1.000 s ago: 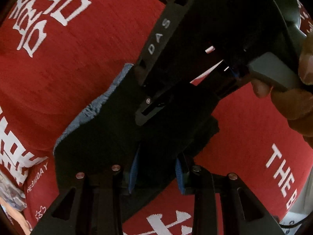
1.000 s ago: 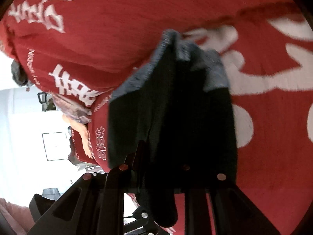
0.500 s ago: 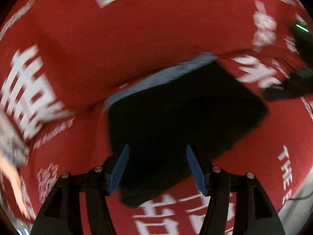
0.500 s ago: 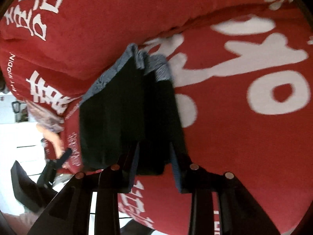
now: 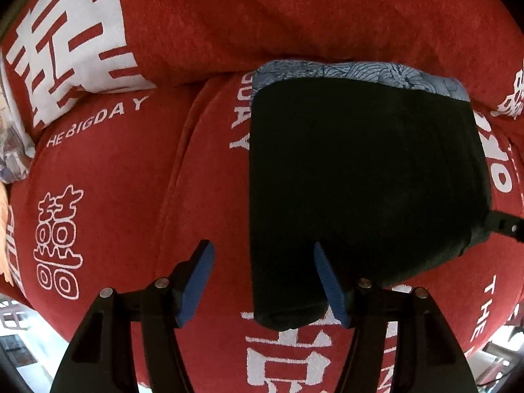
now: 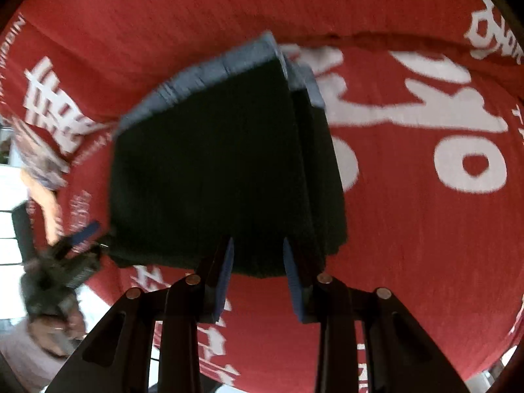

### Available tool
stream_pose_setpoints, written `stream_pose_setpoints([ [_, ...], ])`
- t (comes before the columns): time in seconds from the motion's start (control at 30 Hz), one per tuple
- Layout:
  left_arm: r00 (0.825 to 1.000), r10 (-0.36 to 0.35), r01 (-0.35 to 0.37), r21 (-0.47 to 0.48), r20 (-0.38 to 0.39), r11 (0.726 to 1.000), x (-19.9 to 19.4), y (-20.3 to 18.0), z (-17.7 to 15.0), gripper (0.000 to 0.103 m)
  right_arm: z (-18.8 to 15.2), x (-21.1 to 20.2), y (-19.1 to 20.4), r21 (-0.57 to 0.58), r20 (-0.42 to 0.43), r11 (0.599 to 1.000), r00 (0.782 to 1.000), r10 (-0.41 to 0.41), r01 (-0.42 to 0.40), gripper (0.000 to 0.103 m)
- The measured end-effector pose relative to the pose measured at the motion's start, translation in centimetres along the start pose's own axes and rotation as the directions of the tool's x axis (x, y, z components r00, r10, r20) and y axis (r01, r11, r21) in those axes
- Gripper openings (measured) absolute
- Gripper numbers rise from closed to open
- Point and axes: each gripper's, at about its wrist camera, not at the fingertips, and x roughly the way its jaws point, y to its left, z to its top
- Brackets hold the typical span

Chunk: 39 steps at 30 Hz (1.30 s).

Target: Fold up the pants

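Note:
The black pants (image 5: 366, 177) lie folded into a thick square on the red blanket (image 5: 124, 170), with their blue-grey patterned waistband (image 5: 360, 72) along the far edge. My left gripper (image 5: 262, 262) hovers over the pile's near left corner. Its jaws are opening, and only the corner's edge lies between the blue pads (image 5: 196, 275), untouched. In the right wrist view the pants (image 6: 209, 163) show stacked layers on their right side. My right gripper (image 6: 257, 262) hangs open above their near edge, and its pads (image 6: 226, 275) press on nothing. The left gripper (image 6: 82, 239) shows blurred at the pile's left corner.
The red blanket bears large white characters and words (image 5: 65, 42) and rises in a soft ridge behind the pants. A tip of the right gripper (image 5: 504, 226) pokes in at the pile's right edge. A person's hand (image 6: 49, 206) and a bright floor show at the left rim.
Both grippers let go of the pants, which now lie flat on the blanket. The left gripper rolled and swung toward the pile's left corner; the right one drew back a little.

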Motion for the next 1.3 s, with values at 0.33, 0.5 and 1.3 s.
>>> stream_pose_setpoints([
  [0.33,0.999,-0.008,0.006,-0.052,-0.034,0.999,0.2,1.0,0.1,0.083,-0.6,0.2,0.0,0.010,-0.005,0.999,0.999,-0.034,0.034,0.035],
  [0.5,0.999,0.000,-0.002,-0.050,-0.042,0.999,0.0,0.8,0.1,0.083,-0.9,0.2,0.0,0.029,-0.012,0.999,0.999,-0.036,0.036,0.038],
  [1.3,0.998,0.022,-0.025,-0.039,-0.065,0.999,0.2,1.1,0.5,0.101,-0.6,-1.2,-0.6,0.032,-0.010,0.999,0.999,-0.042,0.042,0.051],
])
